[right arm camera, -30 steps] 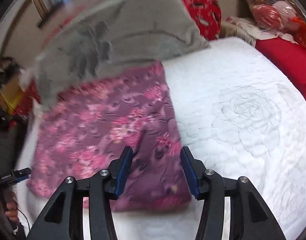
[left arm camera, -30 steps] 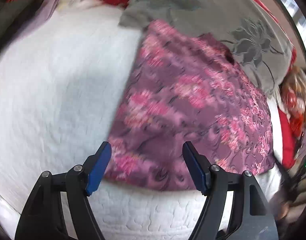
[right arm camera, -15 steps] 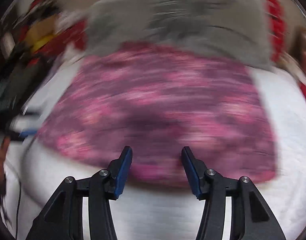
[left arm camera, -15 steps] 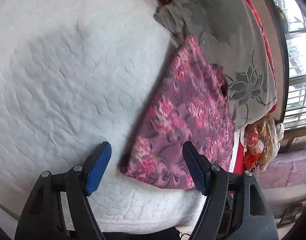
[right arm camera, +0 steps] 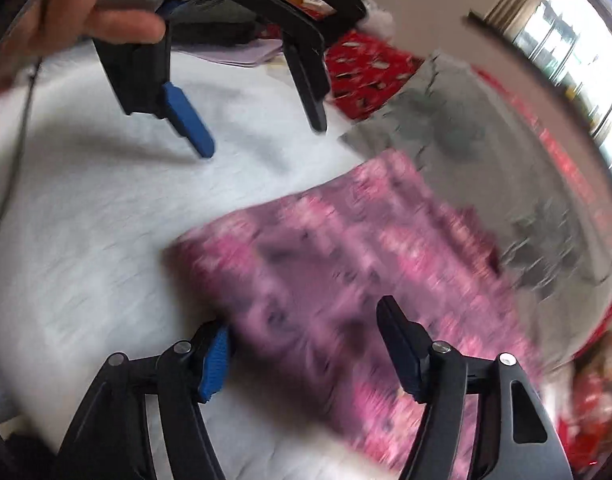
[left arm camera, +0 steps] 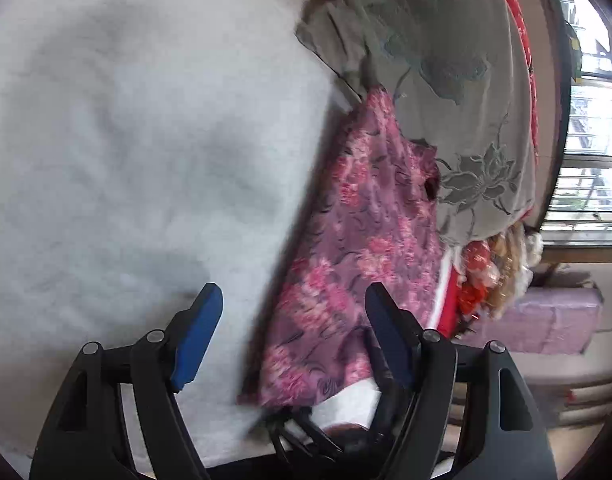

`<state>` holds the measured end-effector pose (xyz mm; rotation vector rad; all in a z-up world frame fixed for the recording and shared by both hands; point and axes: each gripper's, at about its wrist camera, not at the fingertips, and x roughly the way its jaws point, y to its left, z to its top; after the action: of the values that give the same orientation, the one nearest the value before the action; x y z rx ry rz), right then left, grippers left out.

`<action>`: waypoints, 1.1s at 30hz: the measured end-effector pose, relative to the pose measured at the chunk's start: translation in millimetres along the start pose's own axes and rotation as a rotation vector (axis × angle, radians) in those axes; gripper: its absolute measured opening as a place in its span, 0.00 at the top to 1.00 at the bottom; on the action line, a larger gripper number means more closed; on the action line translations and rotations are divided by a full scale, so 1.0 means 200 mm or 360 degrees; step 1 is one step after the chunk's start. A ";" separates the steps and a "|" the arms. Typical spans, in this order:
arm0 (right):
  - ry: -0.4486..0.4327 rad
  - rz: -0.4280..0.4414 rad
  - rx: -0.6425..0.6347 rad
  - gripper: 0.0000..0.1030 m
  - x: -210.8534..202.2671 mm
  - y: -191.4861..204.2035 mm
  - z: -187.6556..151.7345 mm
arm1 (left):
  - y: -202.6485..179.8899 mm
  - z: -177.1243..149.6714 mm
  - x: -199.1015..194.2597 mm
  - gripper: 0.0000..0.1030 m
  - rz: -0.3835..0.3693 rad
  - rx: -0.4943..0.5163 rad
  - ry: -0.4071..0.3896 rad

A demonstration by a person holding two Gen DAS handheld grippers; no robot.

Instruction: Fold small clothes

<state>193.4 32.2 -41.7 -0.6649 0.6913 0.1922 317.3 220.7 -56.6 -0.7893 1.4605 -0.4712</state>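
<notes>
Bed: a white quilted mattress (left arm camera: 125, 160) fills most of both views.
Garment: a folded purple cloth with pink flowers (left arm camera: 362, 248) lies flat on the bed near its edge, its far end touching a grey flowered blanket (left arm camera: 458, 92). The right wrist view shows it blurred (right arm camera: 346, 280).
Left gripper: its blue-padded fingers are spread wide (left arm camera: 293, 336), holding nothing; it hangs above the bed, with one finger over white mattress and the other over the cloth's near end. The right wrist view shows it from the front (right arm camera: 261, 128), held by a bare hand (right arm camera: 65, 12).
Right gripper: spread wide (right arm camera: 306, 344), empty, low over the near part of the cloth; whether it touches the cloth cannot be told through the blur.
Surroundings: red patterned fabric (right arm camera: 366, 72) beyond the blanket, a window (left arm camera: 590, 152) at the side.
</notes>
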 end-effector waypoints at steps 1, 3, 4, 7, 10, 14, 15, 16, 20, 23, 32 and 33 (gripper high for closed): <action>-0.0003 -0.0029 0.0007 0.61 0.02 -0.01 0.00 | -0.01 0.02 0.03 0.29 -0.0052 -0.0010 0.0036; -0.0003 -0.0043 0.0025 0.88 0.04 -0.05 0.01 | -0.06 0.07 0.08 0.29 -0.0105 0.0005 0.0088; -0.0026 -0.0055 0.0043 0.90 0.02 -0.07 0.01 | -0.10 0.09 0.12 0.29 -0.0105 0.0033 0.0106; -0.0143 -0.0081 0.0128 0.91 -0.05 -0.13 0.01 | -0.23 0.15 0.22 0.29 -0.0077 0.0124 0.0149; -0.0194 -0.0070 0.0206 0.92 -0.10 -0.19 0.02 | -0.36 0.19 0.33 0.29 0.0030 0.0212 0.0188; -0.0212 -0.0040 0.0281 0.93 -0.13 -0.27 0.00 | -0.48 0.20 0.39 0.32 0.0183 0.0320 0.0143; -0.0215 -0.0037 0.0294 0.93 -0.13 -0.28 -0.01 | -0.50 0.19 0.39 0.52 0.0181 0.0322 0.0131; -0.0217 -0.0035 0.0313 0.93 -0.14 -0.30 -0.01 | -0.52 0.19 0.40 0.68 0.0157 0.0315 0.0144; -0.0225 -0.0016 0.0424 0.93 -0.18 -0.38 -0.05 | -0.62 0.15 0.39 0.96 0.0235 0.0340 0.0099; -0.0241 0.0010 0.0533 0.93 -0.23 -0.44 -0.09 | -0.72 0.10 0.37 0.96 0.0221 0.0372 0.0051; -0.0324 0.0047 0.0809 0.95 -0.44 -0.69 -0.21 | -1.08 -0.08 0.41 0.96 0.0281 0.0516 -0.0024; -0.0331 0.0053 0.0855 0.95 -0.46 -0.73 -0.23 | -1.11 -0.09 0.42 0.96 0.0293 0.0526 -0.0024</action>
<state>153.8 -106.2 64.0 -0.1164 0.5216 0.0967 346.2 9.2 46.1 -0.3912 1.3800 -0.5465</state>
